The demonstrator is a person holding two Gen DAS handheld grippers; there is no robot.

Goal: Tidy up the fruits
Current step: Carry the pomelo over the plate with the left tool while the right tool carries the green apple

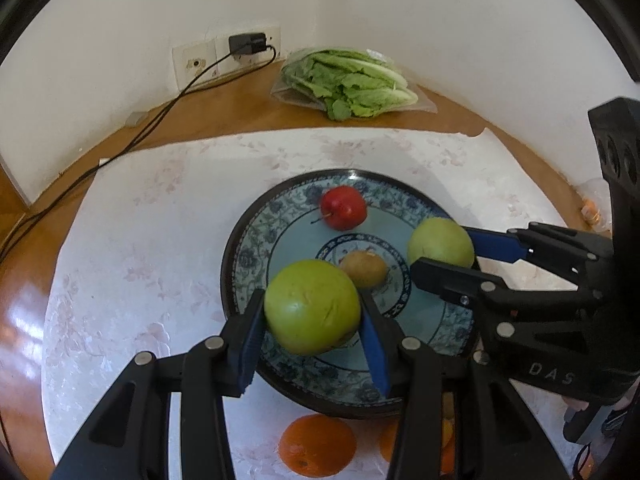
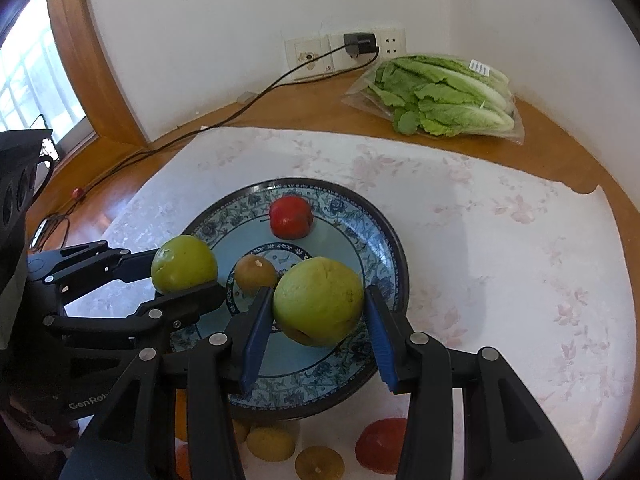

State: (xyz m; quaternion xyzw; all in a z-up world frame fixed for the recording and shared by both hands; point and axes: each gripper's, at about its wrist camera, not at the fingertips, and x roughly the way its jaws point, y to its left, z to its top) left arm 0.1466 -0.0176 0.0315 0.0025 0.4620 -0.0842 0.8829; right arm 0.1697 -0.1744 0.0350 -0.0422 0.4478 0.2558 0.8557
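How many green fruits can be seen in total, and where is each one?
2. One green fruit is held in the left tongs above the plate; the other green fruit is in the right tongs. Others may be hidden.

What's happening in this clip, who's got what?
A person is loading fruit onto a blue-patterned ceramic plate. The left gripper clamps one round green apple and the right gripper another green apple, both over the plate. A small red apple and a brownish round fruit already lie on it. More fruit waits in front.
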